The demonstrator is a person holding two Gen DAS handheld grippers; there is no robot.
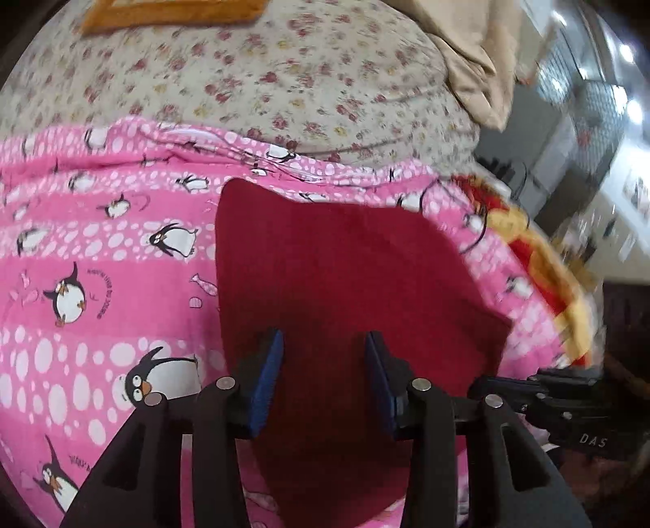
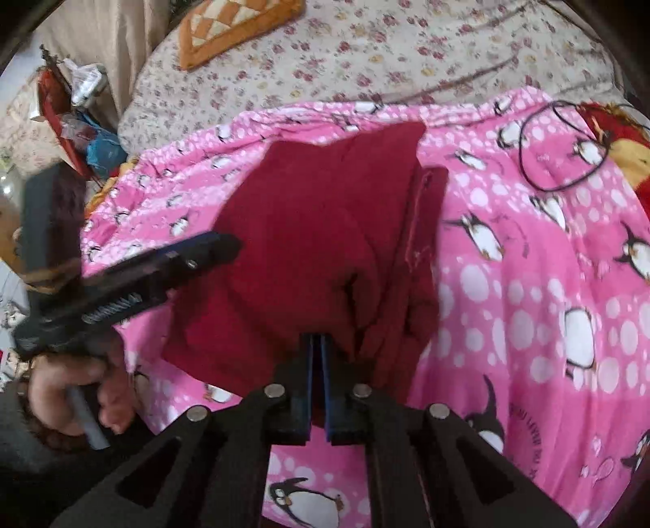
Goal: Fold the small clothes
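Observation:
A dark red garment [image 1: 333,260] lies on a pink penguin blanket [image 1: 101,252] on the bed. My left gripper [image 1: 324,339] is open and empty, hovering just above the garment's near part. In the right wrist view the garment [image 2: 308,227] is partly folded, with a layered edge along its right side. My right gripper [image 2: 317,339] is shut on the garment's near edge, which bunches at the pads. The left gripper [image 2: 219,243] shows there at the left, held by a hand over the garment's left edge.
The pink blanket [image 2: 528,284] lies on a floral bedsheet [image 2: 365,53]. An orange cushion [image 2: 227,28] lies at the back. A thin black cord [image 2: 564,146] loops on the blanket at the right. Clutter [image 2: 81,122] stands beside the bed at the left.

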